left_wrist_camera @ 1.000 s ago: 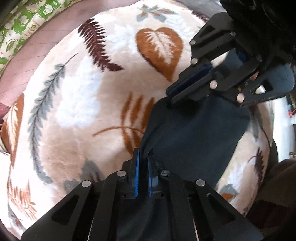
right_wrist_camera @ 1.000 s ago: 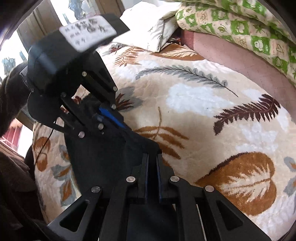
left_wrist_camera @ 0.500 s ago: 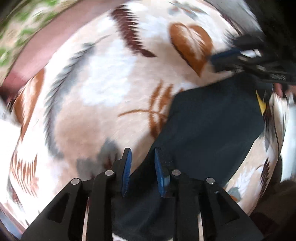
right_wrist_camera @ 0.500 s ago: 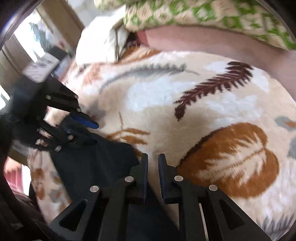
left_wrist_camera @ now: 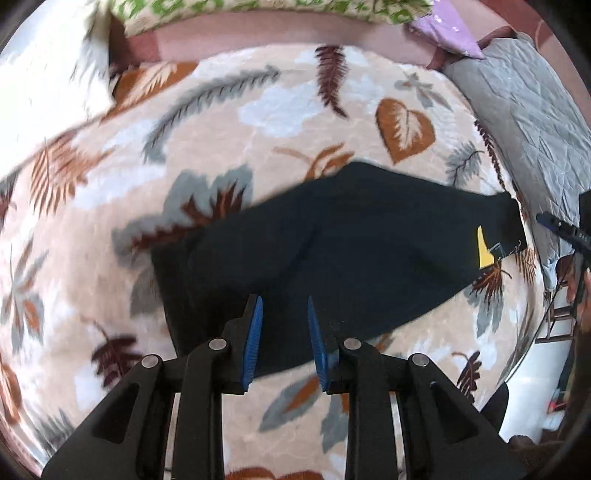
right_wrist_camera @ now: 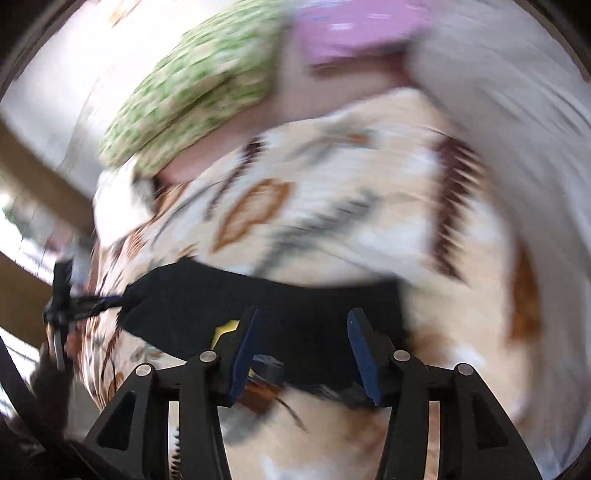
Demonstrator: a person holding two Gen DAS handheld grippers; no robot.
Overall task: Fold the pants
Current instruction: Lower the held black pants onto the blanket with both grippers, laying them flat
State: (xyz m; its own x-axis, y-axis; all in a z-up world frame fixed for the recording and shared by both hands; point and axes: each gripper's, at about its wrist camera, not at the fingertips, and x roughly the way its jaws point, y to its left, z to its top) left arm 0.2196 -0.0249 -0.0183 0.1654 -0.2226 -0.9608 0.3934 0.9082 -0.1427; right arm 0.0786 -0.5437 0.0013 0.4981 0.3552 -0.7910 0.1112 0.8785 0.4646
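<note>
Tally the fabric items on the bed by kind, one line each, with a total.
Dark pants: 1
Leaf-print blanket: 1
Green-patterned quilt: 1
Grey quilted cover: 1
Purple item: 1
White pillow: 1
Total: 6

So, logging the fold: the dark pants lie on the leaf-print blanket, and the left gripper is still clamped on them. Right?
Not quite. The pants do lie on the blanket, but the left gripper is open, nothing pinched between its pads; the left wrist view shows it.
</note>
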